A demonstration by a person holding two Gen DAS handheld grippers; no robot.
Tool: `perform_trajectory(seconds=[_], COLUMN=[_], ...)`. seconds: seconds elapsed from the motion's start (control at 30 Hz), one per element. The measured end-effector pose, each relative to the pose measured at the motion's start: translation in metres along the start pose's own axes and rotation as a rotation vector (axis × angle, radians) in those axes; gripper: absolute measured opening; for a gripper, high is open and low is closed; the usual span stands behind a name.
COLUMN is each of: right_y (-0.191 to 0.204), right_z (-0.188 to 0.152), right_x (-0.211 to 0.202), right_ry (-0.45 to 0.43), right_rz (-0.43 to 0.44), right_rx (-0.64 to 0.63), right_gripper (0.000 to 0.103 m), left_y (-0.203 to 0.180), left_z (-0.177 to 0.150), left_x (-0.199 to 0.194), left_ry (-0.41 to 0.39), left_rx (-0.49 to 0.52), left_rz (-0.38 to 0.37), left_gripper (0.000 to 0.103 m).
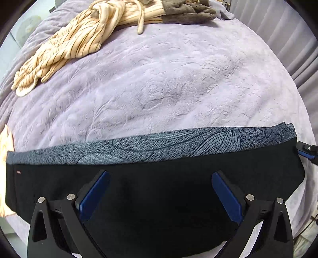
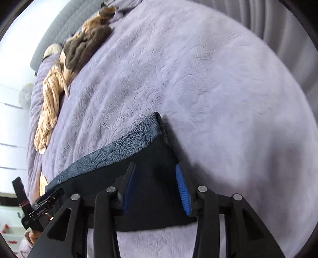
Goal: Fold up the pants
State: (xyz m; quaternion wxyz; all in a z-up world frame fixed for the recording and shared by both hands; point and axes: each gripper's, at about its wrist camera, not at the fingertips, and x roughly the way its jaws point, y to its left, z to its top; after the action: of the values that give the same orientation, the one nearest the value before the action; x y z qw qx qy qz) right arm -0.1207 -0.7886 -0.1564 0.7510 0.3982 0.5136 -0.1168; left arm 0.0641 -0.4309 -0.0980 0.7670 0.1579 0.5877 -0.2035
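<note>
Both tools spread wide over the folded pants on the bed.

From my left tool (image 1: 159,198) I see the black pants (image 1: 159,198) lying flat across the near part of the lavender bed cover (image 1: 159,79), with a grey-blue patterned band (image 1: 159,142) running along their far edge; the tool's blue pads (image 1: 95,196) stand far apart above the dark cloth and grip nothing. My right tool (image 2: 156,188) sits over the right end of the pants (image 2: 151,178), its pads likewise apart, with the cloth lying between and under them rather than pinched. I cannot tell whether either tool touches the fabric. At the far side of the bed lies a rumpled cream striped garment (image 1: 69,49) beside a brown one (image 1: 188,10), well apart from the pants.
</note>
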Motion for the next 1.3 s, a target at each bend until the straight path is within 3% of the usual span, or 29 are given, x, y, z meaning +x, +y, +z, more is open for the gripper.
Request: perform_trajectory(seconds=[0.03,0.07,0.1,0.17,0.23,0.3,0.33,0.4,0.47,0.53,0.6,0.7,0.73,0.87,0.97,1.07,1.2,1.3], right_y=[-0.002,-0.001,0.0,0.001,-0.006,-0.025,-0.032,-0.03,-0.019,0.002,0.02,0.025,0.025,0.019,0.012,0.02,0.058,0.114], right_z=[0.005,0.008,0.013,0.019,0.023,0.025,0.023,0.011,-0.002,-0.015,-0.022,-0.03,-0.032,-0.036,-0.039,-0.047,-0.059,-0.074], right_x=[0.008,0.015,0.011,0.002,0.003,0.01,0.005,-0.012,-0.022,-0.022,-0.008,0.026,0.032,0.026,0.024,0.015,0.016,0.027], right_ry=[0.016,0.034,0.034,-0.003,-0.012,0.033,0.026,-0.015,-0.029,-0.044,-0.019,0.078,0.075,0.049,0.059,0.064,0.094,0.121], right_rz=[-0.024,-0.052,-0.052,-0.017,-0.155,-0.199,-0.154,-0.014,0.049,0.08,0.082,-0.035,-0.047,-0.02,0.0,-0.036,-0.002,0.035], right_rx=[-0.014,-0.017,-0.02,-0.038,-0.061,-0.007,0.042,0.08,0.051,-0.02,-0.066,-0.108,-0.128,-0.128,-0.083,-0.069,-0.107,-0.175], right_gripper=[0.04,0.015,0.009,0.007,0.005,0.005,0.005,0.007,0.011,0.023,0.053,0.054,0.054,0.053,0.054,0.054,0.054,0.054], left_y=[0.0,0.001,0.0,-0.001,0.006,0.02,0.028,0.037,0.041,0.043,0.042,0.061,0.071,0.12,0.161,0.192,0.228,0.256], left_z=[0.002,0.003,0.003,0.001,0.001,0.001,0.0,0.001,0.005,0.011,0.011,0.003,0.002,-0.013,-0.034,-0.056,-0.077,-0.084], left_x=[0.001,0.0,0.001,0.007,0.022,0.02,0.014,0.002,0.002,0.015,0.035,0.041,0.038,0.022,0.005,-0.007,-0.015,-0.021], left_ry=[-0.004,-0.011,-0.014,-0.003,0.044,0.072,0.053,0.01,0.003,0.024,0.049,0.062,0.068,0.082,0.087,0.083,0.071,0.038], left_rx=[0.001,-0.002,-0.003,0.001,0.003,-0.06,-0.084,-0.097,-0.093,-0.09,-0.05,-0.068,-0.081,-0.112,-0.17,-0.202,-0.203,-0.174], left_rz=[0.002,0.005,0.015,0.063,0.124,0.096,0.072,0.075,0.089,0.124,0.18,0.148,0.163,0.278,0.293,0.294,0.273,0.255], left_gripper=[0.103,0.103,0.103,0.103,0.103,0.103,0.103,0.103,0.103,0.103,0.103,0.103,0.103,0.103,0.103,0.103,0.103,0.103])
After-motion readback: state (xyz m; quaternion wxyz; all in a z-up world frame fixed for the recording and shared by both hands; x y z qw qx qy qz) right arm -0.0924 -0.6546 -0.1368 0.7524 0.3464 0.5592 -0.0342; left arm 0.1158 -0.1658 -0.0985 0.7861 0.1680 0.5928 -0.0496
